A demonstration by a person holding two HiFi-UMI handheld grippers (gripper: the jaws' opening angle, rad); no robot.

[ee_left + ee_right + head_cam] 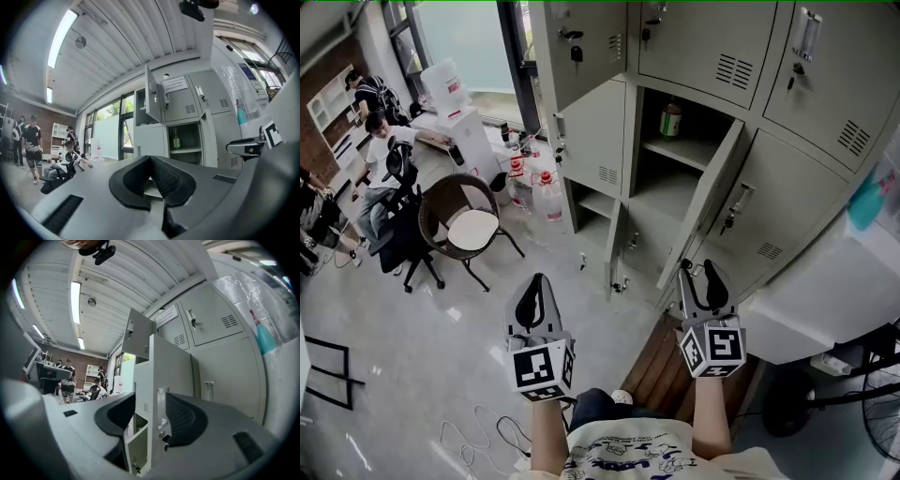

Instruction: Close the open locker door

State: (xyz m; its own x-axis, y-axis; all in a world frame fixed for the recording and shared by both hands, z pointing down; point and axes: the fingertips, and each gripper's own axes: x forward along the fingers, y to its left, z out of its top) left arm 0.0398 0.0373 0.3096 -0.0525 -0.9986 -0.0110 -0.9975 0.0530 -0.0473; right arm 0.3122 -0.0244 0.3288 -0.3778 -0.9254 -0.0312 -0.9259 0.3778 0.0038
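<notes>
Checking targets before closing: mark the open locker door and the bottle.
open locker door (703,202), head view, middle of its panel.
bottle (671,120), head view, its body.

Left claw (535,284), right claw (704,274): grey, black-padded

Left hand-held gripper (151,161) fills lower frame; black ribbed pads (165,179) meet at tips, nothing between them. Beyond: grey locker bank (220,101). Middle compartment open, bottle (176,139) upright on shelf (182,150). Open locker door (209,140) stands edge-on just right of compartment. Upper door (152,93) also swung open; paper notice (174,84) on closed door beside it. Right hand-held gripper (236,147) at right edge, near locker bank. People (32,143) far left. Ceiling light (61,33) lit
</notes>
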